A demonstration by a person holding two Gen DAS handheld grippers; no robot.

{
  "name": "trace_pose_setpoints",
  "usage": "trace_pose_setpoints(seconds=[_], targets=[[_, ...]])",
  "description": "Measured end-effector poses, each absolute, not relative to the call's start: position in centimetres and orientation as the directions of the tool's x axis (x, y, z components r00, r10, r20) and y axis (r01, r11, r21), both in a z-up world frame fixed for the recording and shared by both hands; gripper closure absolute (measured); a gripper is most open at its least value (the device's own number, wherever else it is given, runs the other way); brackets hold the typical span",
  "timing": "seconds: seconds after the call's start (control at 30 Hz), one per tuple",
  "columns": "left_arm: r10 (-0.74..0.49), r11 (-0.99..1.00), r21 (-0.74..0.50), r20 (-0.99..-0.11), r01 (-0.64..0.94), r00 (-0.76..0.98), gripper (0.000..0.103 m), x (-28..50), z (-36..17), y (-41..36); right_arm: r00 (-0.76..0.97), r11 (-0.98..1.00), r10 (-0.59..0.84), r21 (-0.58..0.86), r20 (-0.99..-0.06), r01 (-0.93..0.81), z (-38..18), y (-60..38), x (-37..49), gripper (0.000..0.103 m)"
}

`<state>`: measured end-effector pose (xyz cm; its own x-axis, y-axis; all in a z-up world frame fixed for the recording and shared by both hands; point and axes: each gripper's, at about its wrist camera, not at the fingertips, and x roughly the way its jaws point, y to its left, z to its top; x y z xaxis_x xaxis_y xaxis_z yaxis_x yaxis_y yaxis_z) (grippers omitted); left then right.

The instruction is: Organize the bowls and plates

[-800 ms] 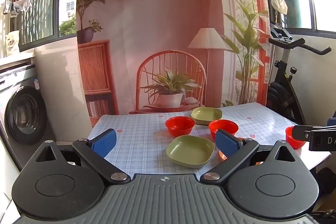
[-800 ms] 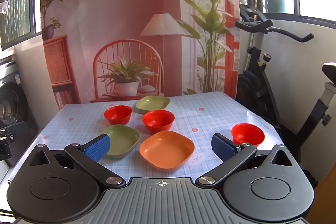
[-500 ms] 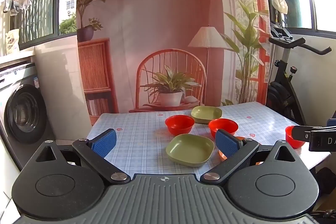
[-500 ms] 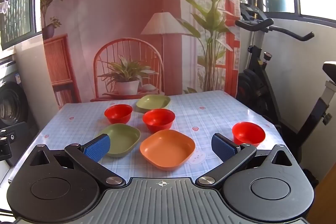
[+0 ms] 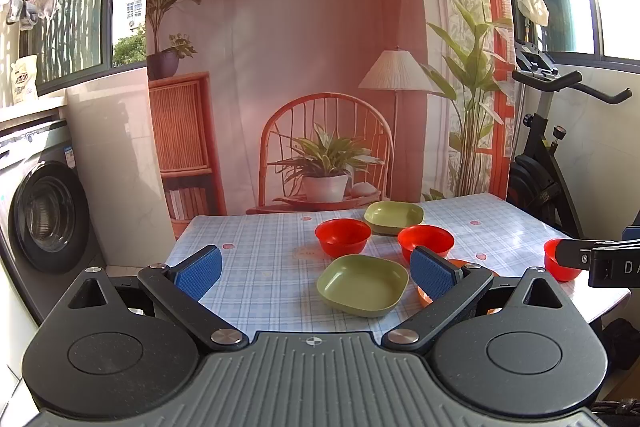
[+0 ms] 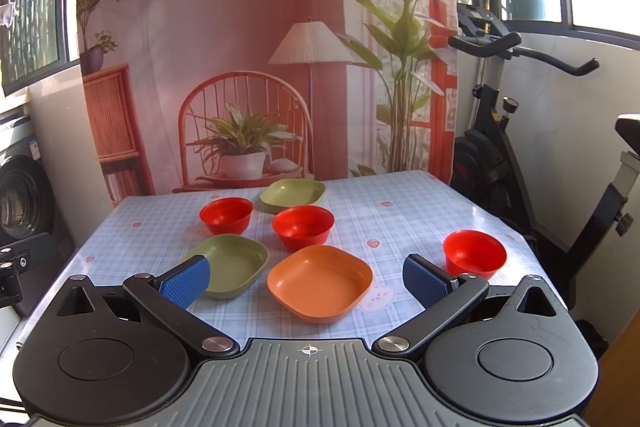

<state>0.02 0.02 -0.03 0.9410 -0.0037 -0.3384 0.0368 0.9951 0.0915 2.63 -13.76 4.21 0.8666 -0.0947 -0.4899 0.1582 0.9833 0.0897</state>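
- On the blue-checked tablecloth-covered table (image 6: 400, 195), a square orange plastic plate (image 6: 320, 281) lay nearest the right gripper (image 6: 308, 281); a square green plastic plate (image 6: 234, 263) sat just left of it, and three round red plastic bowls (image 6: 303, 227) sat beyond and to the right.
- The right gripper and the left gripper (image 5: 316, 269) both stood fully spread, holding nothing.
- Risk: a pad catching the orange plate's rim would likely skid it off the slick cloth.

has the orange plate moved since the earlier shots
No. In the right wrist view the orange plate sits beside the same bunny print on the tablecloth as before.
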Motion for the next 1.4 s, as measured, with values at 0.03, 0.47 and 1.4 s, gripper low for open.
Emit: trace_pose_setpoints(seconds=[0.03,0.47,1.4], targets=[[-0.004,0.995,0.091,-0.338,0.037,0.941,0.002,0.03,-0.05,0.02,0.867,0.983,-0.095,0.089,-0.489,0.158,4.22,-13.75,2.61,0.000],[-0.002,0.995,0.091,-0.341,0.035,0.940,0.002,0.15,-0.15,0.11,0.866,0.982,-0.093,0.096,-0.492,0.161,4.13,-13.99,2.64,0.000],[-0.001,0.996,0.082,-0.347,0.031,0.938,0.002,0.18,-0.05,0.18,0.863,0.981,-0.094,0.101,-0.497,0.164,4.08,-14.16,2.62,0.000]])
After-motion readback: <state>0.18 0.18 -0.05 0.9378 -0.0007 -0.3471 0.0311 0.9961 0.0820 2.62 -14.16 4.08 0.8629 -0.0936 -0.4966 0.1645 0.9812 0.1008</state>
